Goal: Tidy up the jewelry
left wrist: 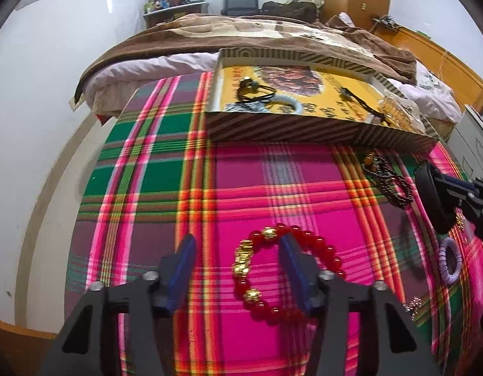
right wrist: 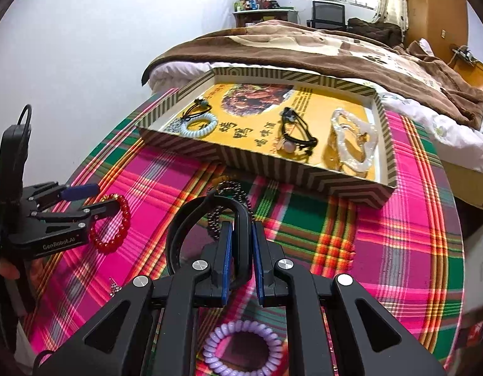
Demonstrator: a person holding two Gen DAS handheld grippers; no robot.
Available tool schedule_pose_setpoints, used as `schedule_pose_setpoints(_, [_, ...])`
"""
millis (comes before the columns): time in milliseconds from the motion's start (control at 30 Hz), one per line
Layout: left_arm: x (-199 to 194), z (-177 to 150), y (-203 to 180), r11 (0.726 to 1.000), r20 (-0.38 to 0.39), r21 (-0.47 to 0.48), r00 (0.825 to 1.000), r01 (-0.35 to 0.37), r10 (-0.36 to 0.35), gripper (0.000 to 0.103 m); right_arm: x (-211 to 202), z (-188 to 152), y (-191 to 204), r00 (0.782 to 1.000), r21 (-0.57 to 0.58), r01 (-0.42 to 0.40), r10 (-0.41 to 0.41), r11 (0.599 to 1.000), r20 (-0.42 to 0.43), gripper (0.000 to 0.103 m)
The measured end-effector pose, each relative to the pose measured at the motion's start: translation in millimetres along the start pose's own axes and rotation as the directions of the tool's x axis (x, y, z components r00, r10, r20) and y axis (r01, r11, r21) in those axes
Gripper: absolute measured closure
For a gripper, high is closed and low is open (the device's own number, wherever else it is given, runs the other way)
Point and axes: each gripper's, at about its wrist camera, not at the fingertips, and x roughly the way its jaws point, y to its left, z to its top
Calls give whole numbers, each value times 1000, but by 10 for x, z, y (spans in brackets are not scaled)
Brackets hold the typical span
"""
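A red bead bracelet (left wrist: 266, 307) with gold beads lies on the plaid cloth. My left gripper (left wrist: 238, 239) stands open over it: its right finger is inside the loop and the gold-beaded side lies between the pads, untouched. In the right wrist view the same gripper (right wrist: 97, 199) hovers at the bracelet (right wrist: 116, 228). My right gripper (right wrist: 241, 225) is shut on a black bangle (right wrist: 175, 235), held above the cloth. It also shows at the right edge of the left wrist view as the right gripper (left wrist: 460, 192). Behind both sits a striped tray (right wrist: 272, 169) with a yellow floor.
The tray holds black hair ties (right wrist: 299, 134), a white coil tie (right wrist: 199, 125) and a clear clip (right wrist: 354, 144). On the cloth lie a dark bead chain (right wrist: 229, 194), a purple coil tie (right wrist: 241, 347) and a small sparkly piece (right wrist: 114, 286). A bed with a brown blanket (right wrist: 304, 50) is behind.
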Motion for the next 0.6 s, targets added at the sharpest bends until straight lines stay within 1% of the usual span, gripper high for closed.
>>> schedule_pose_setpoints(33, [-6, -1, -25, 1000, 0, 10, 1000, 5, -5, 61, -16, 4, -26, 1000, 8, 1, -1, 1000, 5, 90])
schedule_pose_setpoints(67, [-11, -1, -43, 1000, 0, 19, 1000, 9, -9, 63, -34, 5, -42, 1000, 15, 2, -3, 1000, 8, 90])
schedule_pose_setpoints(133, [-20, 3, -78, 999, -2, 30, 1000, 19, -19, 79, -71, 3, -81, 1000, 25, 8, -8, 1000, 15, 90])
schedule_pose_setpoints(167, [-21, 9, -91, 999, -3, 34, 1000, 18, -18, 81, -80, 6, -97, 1000, 27, 11, -11, 1000, 18, 90])
schedule_pose_setpoints(200, [-21, 13, -96, 999, -2, 33, 1000, 19, -19, 91, -93, 11, -111, 1000, 30, 14, -15, 999, 20, 90])
schedule_pose_setpoints(233, [-26, 14, -93, 999, -3, 29, 1000, 21, -21, 93, -107, 12, -126, 1000, 34, 17, -17, 999, 22, 90])
schedule_pose_setpoints(433, [-52, 9, -51, 999, 0, 0, 999, 47, -47, 93, -170, 14, -176, 999, 48, 28, -30, 998, 32, 90])
schedule_pose_setpoints(533, [-110, 24, -33, 998, 17, -11, 998, 58, -57, 93, -198, 10, -182, 999, 54, 31, -32, 998, 36, 90])
schedule_pose_setpoints(600, [-180, 52, -11, 996, 28, -30, 996, 86, -85, 93, -222, 6, -187, 999, 55, 31, -33, 998, 41, 90])
